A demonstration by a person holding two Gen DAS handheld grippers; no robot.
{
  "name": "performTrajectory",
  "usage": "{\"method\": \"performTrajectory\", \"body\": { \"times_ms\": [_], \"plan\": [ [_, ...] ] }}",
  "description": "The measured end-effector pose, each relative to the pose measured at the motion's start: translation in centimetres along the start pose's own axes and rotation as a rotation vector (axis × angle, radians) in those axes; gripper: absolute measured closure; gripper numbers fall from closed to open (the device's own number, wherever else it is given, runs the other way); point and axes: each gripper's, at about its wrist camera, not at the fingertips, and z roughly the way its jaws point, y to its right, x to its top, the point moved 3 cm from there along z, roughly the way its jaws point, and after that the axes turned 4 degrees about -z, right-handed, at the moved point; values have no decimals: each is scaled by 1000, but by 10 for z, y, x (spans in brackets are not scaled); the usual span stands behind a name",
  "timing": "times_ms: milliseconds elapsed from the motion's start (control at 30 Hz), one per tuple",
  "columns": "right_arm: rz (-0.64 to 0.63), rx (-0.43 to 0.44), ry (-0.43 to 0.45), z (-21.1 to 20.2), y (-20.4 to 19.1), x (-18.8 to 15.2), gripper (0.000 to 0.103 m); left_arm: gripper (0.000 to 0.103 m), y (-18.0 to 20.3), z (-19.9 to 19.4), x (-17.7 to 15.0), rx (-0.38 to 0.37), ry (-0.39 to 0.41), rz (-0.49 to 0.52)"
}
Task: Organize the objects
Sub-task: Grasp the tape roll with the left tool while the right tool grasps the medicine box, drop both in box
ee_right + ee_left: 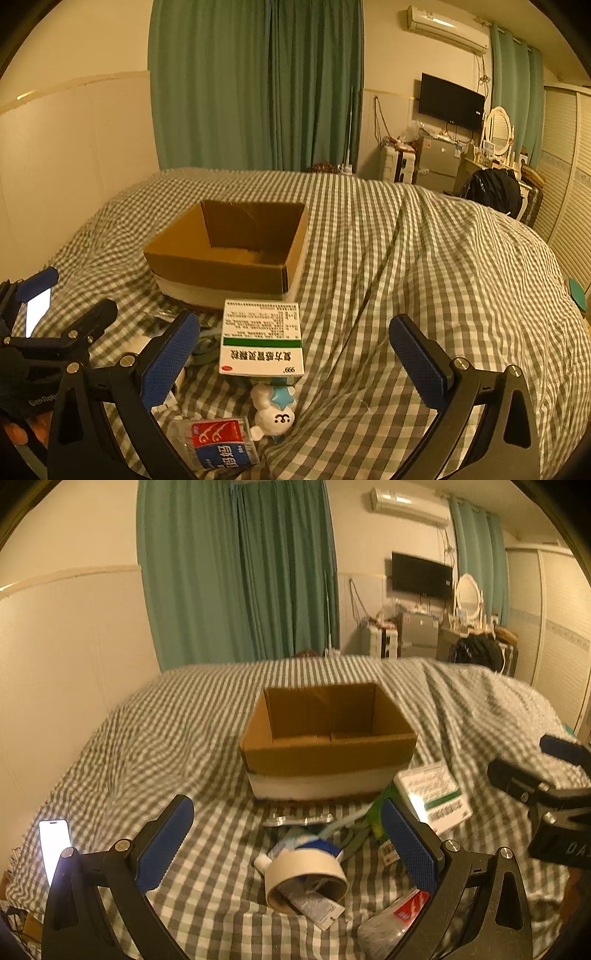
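Observation:
An open cardboard box (328,734) (229,247) sits on the checked bed. In front of it lies a small heap: a tape roll (306,878), a tube (295,843), a white-and-green medicine box (432,794) (262,338), a floss-pick container (218,441) and a white toy figure (273,410). My left gripper (286,847) hovers open over the tape roll. My right gripper (295,362) is open too, above the medicine box and the toy. Each gripper shows at the edge of the other's view.
A lit phone (55,845) lies on the bed at the left. The checked bedspread (424,277) stretches bare to the right. Green curtains (240,572), a wall-mounted TV (450,101) and cluttered furniture stand beyond the bed.

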Motion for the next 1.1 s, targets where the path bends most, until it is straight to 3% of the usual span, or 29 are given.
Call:
{"method": "performTrajectory", "body": {
  "times_ms": [467,800,867,933,967,1033,1100],
  "plan": [
    [-26,33,-136,57,-6,-13,0,0,9,54,-45,-52,-200,10],
    [-57,80,-269,105,-25,-31,0,0,0,93,-68,-53,-336,-46],
    [-54,83,-291,111,-24,-34,0,4,-1,98,-73,-64,-359,-59],
    [-38,113,-306,115,-23,-38,5,16,0,100,-76,-88,-376,-71],
    [-29,125,-309,115,-22,-39,7,16,0,100,-76,-97,-378,-77],
    [-22,142,-295,113,-22,-37,20,17,0,98,-76,-97,-373,-77],
    [-27,154,-276,108,-23,-34,24,17,-1,93,-74,-99,-361,-83]
  ]
}}
